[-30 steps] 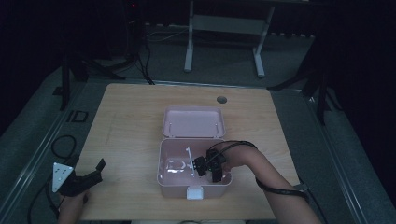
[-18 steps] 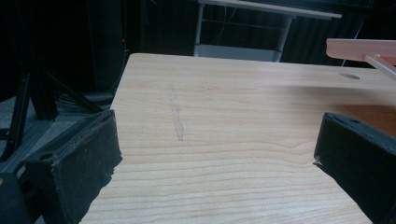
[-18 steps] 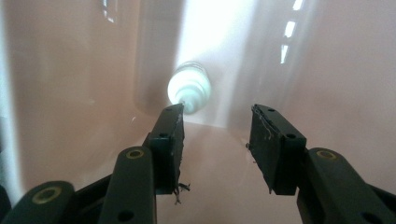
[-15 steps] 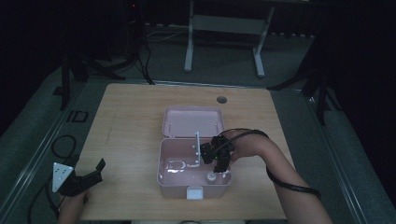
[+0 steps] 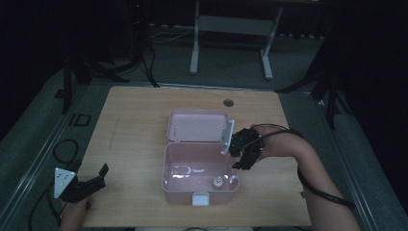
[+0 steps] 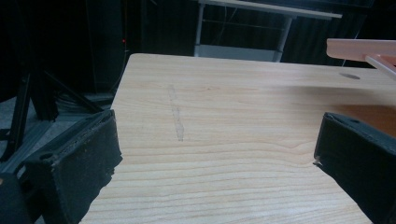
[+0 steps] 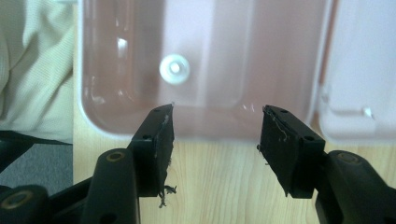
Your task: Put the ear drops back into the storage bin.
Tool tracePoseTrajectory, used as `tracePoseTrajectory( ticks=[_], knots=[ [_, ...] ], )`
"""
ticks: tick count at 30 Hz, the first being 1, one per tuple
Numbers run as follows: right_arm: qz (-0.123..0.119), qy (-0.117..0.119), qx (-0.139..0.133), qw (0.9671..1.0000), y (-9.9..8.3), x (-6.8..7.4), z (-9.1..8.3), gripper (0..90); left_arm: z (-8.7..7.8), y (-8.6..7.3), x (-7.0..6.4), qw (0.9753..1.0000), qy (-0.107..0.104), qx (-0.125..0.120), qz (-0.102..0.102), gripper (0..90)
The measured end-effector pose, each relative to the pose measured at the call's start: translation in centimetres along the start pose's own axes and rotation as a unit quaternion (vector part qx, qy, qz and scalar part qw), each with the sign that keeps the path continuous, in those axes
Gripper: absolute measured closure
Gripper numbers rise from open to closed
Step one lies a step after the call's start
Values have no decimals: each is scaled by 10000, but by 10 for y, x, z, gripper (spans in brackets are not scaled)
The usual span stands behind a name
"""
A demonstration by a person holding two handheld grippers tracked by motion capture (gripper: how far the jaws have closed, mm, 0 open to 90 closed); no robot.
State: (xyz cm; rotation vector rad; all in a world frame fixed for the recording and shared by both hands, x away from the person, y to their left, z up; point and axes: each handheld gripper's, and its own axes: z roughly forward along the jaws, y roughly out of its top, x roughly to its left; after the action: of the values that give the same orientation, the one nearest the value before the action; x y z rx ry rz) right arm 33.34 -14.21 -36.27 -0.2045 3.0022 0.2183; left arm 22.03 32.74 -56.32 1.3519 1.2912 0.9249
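Right tool [image 5: 242, 153]: at the right wall of the box, above the worktop; jaws parted wide, nothing between them. In the right gripper view the tool [image 7: 215, 128] points across the box rim into the tub.
Left tool [image 5: 91, 182]: near the front left corner of the worktop, well apart from the box; jaws spread wide and empty, with bare wood between them in the left gripper view [image 6: 217, 154].
Box: pale pink plastic lidded box [image 5: 168, 166], open, at mid-worktop; lid [image 5: 198, 126] folded back flat behind it.
Contents: small white round knob-like piece [image 5: 217, 182] on the box floor, front right; kind unclear. Thin whitish curved item [image 5: 185, 169] at left; cannot identify.
Worktop: light wooden worktop [image 5: 130, 139].
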Motion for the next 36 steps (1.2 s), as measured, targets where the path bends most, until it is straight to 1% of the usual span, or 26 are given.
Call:
tracePoseTrajectory(
  ticks=[3, 4, 5, 9, 10, 12, 13, 14, 15, 16, 17, 18, 20, 22, 23, 24, 25, 26, 27, 28, 29, 31, 33, 35, 36],
  knots=[
    [120, -59, -64, 9999, -12, -1, -1, 439, 0, 0, 0, 10000, 4, 2, -5, 4],
    [120, -59, -64, 9999, -12, -1, -1, 439, 0, 0, 0, 10000, 4, 2, -5, 4],
    [216, -112, -105, 9996, -19, -2, 1, 437, 0, 0, 0, 10000, 7, 3, -7, 4],
    [458, -205, -97, 9987, -33, -5, 10, 427, 0, 0, 0, 10000, 8, 8, -4, 4],
    [511, -200, -101, 9984, -36, -6, 13, 425, 0, 0, 0, 10000, 8, 8, -4, 4],
    [544, -209, -96, 9983, -38, -6, 16, 422, 0, 0, 0, 10000, 12, 9, -7, 4],
    [638, -258, -134, 9975, -45, -7, 25, 422, 0, 0, 0, 10000, 12, 10, -8, 5],
    [638, -258, -134, 9975, -45, -7, 25, 422, 0, 0, 0, 10000, 10, 12, -6, 5],
    [770, -224, -192, 9966, -51, -7, 33, 422, 0, 0, 0, 10000, 8, 9, -5, 4],
    [828, -232, -220, 9961, -54, -8, 37, 425, 0, 0, 0, 10000, 9, 9, -6, 4],
    [828, -232, -220, 9961, -54, -8, 37, 425, 0, 0, 0, 10000, 9, 9, -6, 4],
    [919, -215, -175, 9954, -59, -7, 46, 425, 0, 0, 0, 10000, 8, 11, -6, 4],
    [1024, -241, -178, 9943, -65, -7, 55, 426, 0, 0, 0, 10000, 9, 10, -9, 4],
    [1066, -238, -193, 9938, -67, -6, 59, 425, 0, 0, 0, 10000, 9, 10, -6, 4],
    [1167, -253, -237, 9926, -72, -6, 66, 425, 0, 0, 0, 10000, 11, 9, -6, 4],
    [1167, -253, -237, 9926, -72, -6, 66, 425, 0, 0, 0, 10000, 11, 9, -6, 4],
    [1269, -257, -311, 9911, -77, -4, 74, 425, 0, 0, 0, 10000, 13, 9, -8, 4],
    [1269, -257, -311, 9911, -77, -4, 74, 425, 0, 0, 0, 10000, 12, 8, -7, 4],
    [1377, -286, -357, 9894, -82, -3, 80, 417, 0, 0, 0, 10000, 13, 8, -6, 4],
    [1377, -286, -357, 9894, -82, -3, 80, 417, 0, 0, 0, 10000, 13, 8, -6, 4],
    [1483, -348, -408, 9875, -86, -3, 85, 406, 0, 0, 0, 10000, 14, 7, -4, 5],
    [1579, -376, -464, 9857, -91, -2, 90, 385, 0, 0, 0, 10000, 12, 8, -7, 5],
    [1693, -436, -535, 9832, -95, -1, 93, 341, 0, 0, 0, 10000, 11, 7, -6, 4],
    [1852, -492, -643, 9794, -100, -1, 96, 309, 0, 0, 0, 10000, 8, 6, -2, 4],
    [1852, -492, -643, 9794, -100, -1, 96, 309, 0, 0, 0, 10000, 8, 6, -2, 4]
  ],
)
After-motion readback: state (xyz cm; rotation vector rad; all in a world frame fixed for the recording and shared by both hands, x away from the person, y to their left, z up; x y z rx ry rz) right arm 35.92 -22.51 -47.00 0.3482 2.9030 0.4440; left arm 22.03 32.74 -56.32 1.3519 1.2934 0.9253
